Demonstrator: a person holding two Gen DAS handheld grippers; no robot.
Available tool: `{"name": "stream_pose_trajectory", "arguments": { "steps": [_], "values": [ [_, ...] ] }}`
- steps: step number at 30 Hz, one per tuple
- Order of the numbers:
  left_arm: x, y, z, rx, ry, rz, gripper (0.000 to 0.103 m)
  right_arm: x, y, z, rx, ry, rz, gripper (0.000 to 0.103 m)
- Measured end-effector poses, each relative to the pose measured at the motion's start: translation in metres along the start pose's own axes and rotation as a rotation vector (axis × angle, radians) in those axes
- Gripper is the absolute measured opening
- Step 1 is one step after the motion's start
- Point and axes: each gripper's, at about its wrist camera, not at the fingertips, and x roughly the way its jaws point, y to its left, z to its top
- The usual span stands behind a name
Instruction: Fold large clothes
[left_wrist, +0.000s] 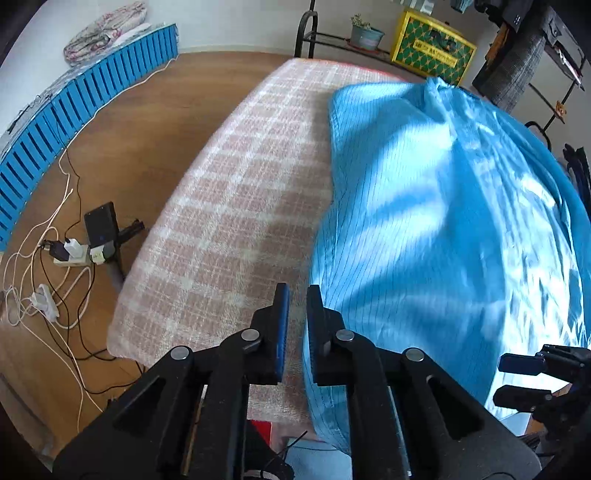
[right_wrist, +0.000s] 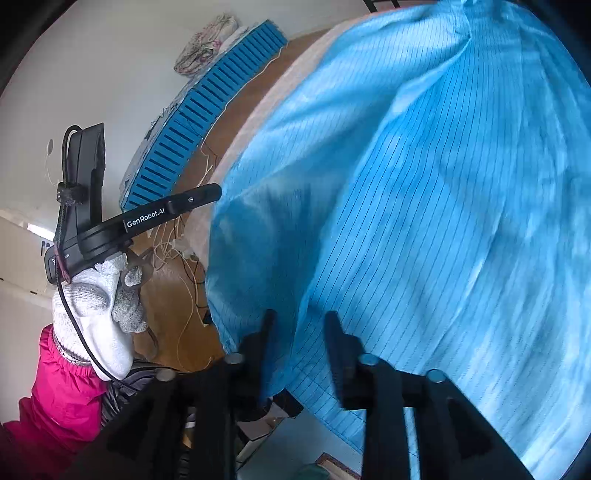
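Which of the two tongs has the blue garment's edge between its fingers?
The right tongs: the blue garment hangs between its fingers. The left tongs frame only checked blanket.

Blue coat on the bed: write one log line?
blue coat: spread on checked bed cover | left tongs: slightly apart, empty | right tongs: open, over coat edge

Blue pinstriped garment (left_wrist: 443, 206) — rumpled, spread across the plaid-covered table (left_wrist: 236, 206).

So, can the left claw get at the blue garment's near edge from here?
Probably yes: the left claw sits just beside the garment, nothing between them, though its jaws stand only slightly apart.
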Motion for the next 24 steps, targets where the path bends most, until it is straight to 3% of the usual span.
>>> {"name": "stream_pose_trajectory", "arguments": {
  "steps": [2,5,10,17,24],
  "values": [
    [-0.017,-0.005,0.005,-0.002,-0.044,-0.038,0.009,-0.028,-0.008,-0.001,-0.006,-0.047,0.011,0.052],
    [-0.031,-0.020,0.013,-0.015,-0.069,-0.169,0.011,-0.071,-0.018,0.012,0.008,-0.134,0.008,0.052],
    [-0.011,-0.067,0.018,-0.012,0.029,-0.345,0.011,-0.130,-0.045,0.052,0.032,-0.249,-0.090,0.052],
    [0.026,-0.094,0.017,-0.037,0.154,-0.398,0.011,-0.172,-0.101,0.136,0.087,-0.310,-0.148,0.052],
    [0.055,-0.091,0.019,-0.066,0.232,-0.346,0.011,-0.138,-0.151,0.230,0.121,-0.278,-0.155,0.052]
  ]
}}
